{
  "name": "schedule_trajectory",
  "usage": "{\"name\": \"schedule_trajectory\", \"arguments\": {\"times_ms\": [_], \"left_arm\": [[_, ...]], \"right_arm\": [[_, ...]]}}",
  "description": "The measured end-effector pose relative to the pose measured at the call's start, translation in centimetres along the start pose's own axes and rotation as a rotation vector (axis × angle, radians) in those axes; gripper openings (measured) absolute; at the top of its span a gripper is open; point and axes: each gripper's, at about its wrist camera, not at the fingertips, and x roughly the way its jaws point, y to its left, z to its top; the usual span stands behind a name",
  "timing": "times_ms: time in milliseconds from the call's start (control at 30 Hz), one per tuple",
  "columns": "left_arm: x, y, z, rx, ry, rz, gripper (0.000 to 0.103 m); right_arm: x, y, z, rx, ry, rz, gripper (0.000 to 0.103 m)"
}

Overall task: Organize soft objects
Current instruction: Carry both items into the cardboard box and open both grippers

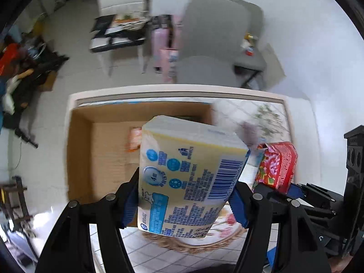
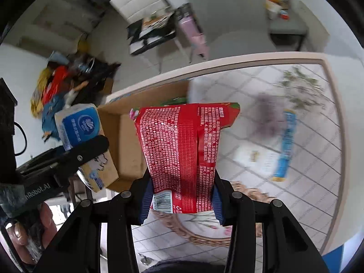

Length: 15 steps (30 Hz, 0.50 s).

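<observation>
Left wrist: left gripper (image 1: pixel 184 200) pinching yellow tissue pack (image 1: pixel 188 177) over cardboard box (image 1: pixel 102 150); right gripper (image 2: pixel 180 201) clamps red pack (image 2: pixel 182 150).

Cardboard box (image 1: pixel 95 150) open on top, floor mostly bare; only small orange packet (image 1: pixel 134 140) lying near middle, green item (image 2: pixel 175 100) at far wall. Yellow tissue pack (image 1: pixel 188 177) in left gripper (image 1: pixel 184 202) hangs over box opening, blocking near right side. Red packet (image 2: pixel 182 154) in right gripper (image 2: pixel 180 204) held just beside it, over worktop (image 2: pixel 307 159). Right of box: blue-edged flat pack (image 2: pixel 283 145) lying on worktop, blurred purple patch (image 2: pixel 265 113) beyond; woven-rim mat (image 2: pixel 204 232) under both grippers.
</observation>
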Motion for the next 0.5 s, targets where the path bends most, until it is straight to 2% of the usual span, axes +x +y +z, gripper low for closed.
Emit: {"name": "schedule_trajectory", "arguments": {"times_ms": [200,333,500], "left_arm": [[3.1,7.7,1.0,-0.081,0.053,0.056,0.065],[7.1,11.0,2.6,-0.092,0.119,0.066,0.065],[11.9,12.6,5.1,-0.097,0.209,0.060,0.065]], "right_arm": [[6.0,5.6,0.4,-0.028,0.073,-0.082,0.046],[10.9,5.7,1.2,-0.017,0.135,-0.138,0.046],[15.9,4.6,1.9,0.025,0.222,-0.187,0.047]]}}
